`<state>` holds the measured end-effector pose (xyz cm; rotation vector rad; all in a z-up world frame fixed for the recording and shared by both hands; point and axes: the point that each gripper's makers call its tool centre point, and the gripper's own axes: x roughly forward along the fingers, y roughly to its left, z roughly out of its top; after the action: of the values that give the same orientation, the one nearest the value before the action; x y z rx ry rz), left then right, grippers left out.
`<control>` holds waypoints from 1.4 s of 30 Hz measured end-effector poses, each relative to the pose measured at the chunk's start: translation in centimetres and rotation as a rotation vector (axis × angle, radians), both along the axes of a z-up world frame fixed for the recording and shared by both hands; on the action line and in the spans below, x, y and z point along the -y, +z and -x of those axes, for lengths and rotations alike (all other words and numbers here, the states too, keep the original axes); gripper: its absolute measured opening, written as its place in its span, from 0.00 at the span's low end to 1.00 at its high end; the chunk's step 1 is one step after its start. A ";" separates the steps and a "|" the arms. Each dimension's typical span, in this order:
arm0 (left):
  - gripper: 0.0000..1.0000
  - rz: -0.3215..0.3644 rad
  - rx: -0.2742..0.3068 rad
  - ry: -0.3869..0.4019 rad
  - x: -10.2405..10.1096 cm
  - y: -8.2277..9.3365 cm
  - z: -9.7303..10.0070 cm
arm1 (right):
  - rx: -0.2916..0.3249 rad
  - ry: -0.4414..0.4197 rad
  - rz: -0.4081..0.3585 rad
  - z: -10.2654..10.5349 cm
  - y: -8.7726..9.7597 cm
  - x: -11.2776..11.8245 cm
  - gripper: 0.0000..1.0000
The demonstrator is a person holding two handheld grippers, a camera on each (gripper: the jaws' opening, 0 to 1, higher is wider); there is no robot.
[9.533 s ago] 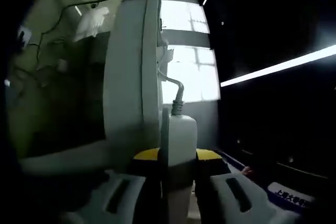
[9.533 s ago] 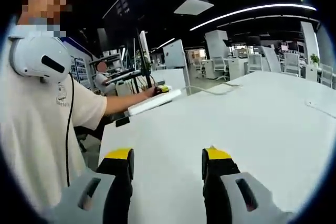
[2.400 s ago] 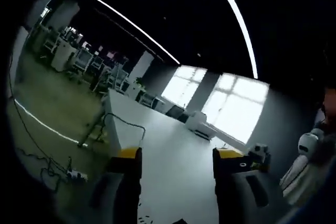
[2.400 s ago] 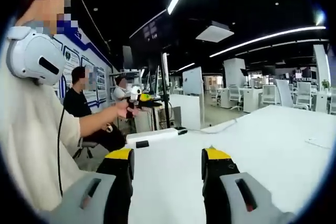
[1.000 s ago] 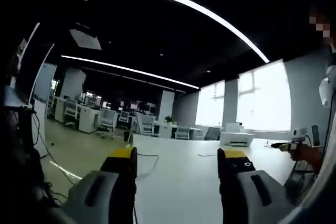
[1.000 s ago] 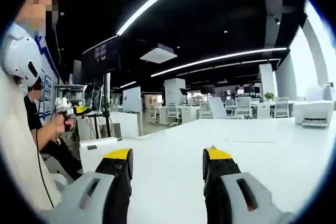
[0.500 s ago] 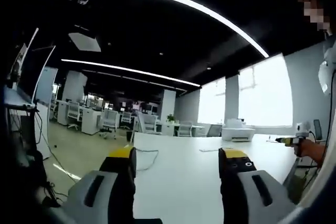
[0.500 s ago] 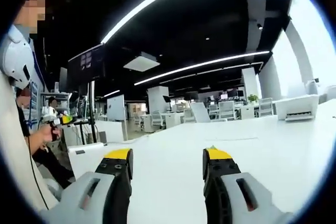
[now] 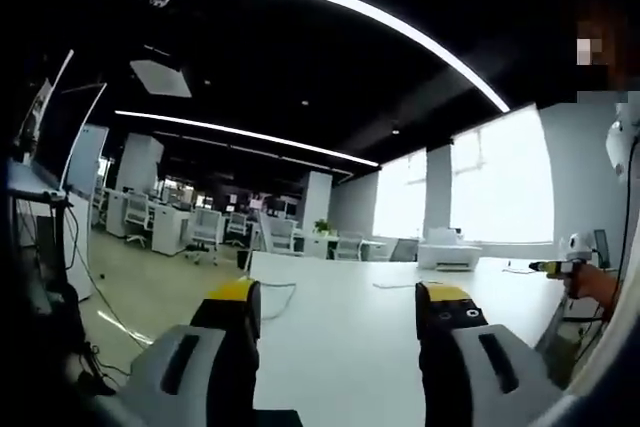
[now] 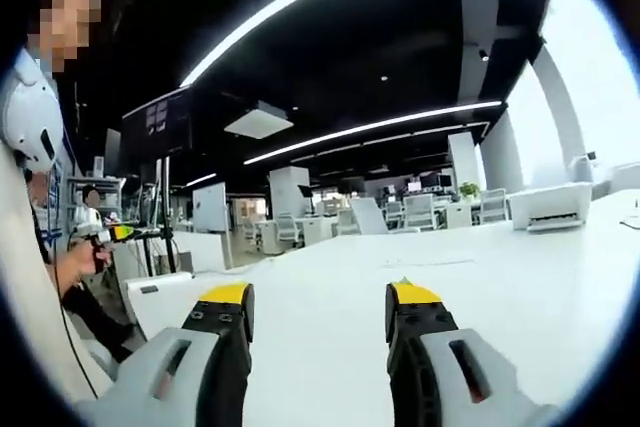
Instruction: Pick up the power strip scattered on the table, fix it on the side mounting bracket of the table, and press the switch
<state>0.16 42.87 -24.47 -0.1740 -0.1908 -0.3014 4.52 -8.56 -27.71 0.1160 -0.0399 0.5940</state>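
My left gripper (image 9: 337, 297) is open over the white table (image 9: 340, 347), nothing between its yellow-tipped jaws. The right gripper (image 10: 318, 297) is open too, and empty, above the same table (image 10: 330, 347). A white power strip (image 10: 160, 297) with a small dark switch lies along the table's left end in the right gripper view. Its pale cable (image 9: 283, 287) trails off the far edge in the left gripper view. Each view catches the other gripper in a hand: the right gripper (image 9: 548, 267) at far right, the left gripper (image 10: 115, 233) at far left.
A person in a pale shirt with a white headset stands at the table's end (image 10: 30, 247). A white printer (image 9: 448, 253) sits at the far end of the table. Desks, chairs and monitors stand in the office beyond.
The left gripper, earlier shut on the power strip, is now open and empty. Over the last second both views have drifted slightly; the strip has stayed at the table's end.
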 end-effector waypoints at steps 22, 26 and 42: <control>0.66 0.026 -0.028 -0.006 -0.7 -1.5 -0.5 | -0.028 -0.017 0.001 -0.8 -1.0 -0.7 0.48; 0.66 0.035 -0.034 0.002 -1.2 -1.8 -0.8 | -0.030 -0.020 -0.006 -1.0 -1.0 -0.9 0.48; 0.66 0.079 -0.020 0.012 -2.4 -0.9 0.4 | 0.000 0.009 -0.028 -1.0 -0.4 -0.4 0.47</control>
<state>-0.20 45.28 -25.39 -0.2537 -0.1841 -0.2807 5.51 -8.15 -28.11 0.1434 -0.0473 0.6028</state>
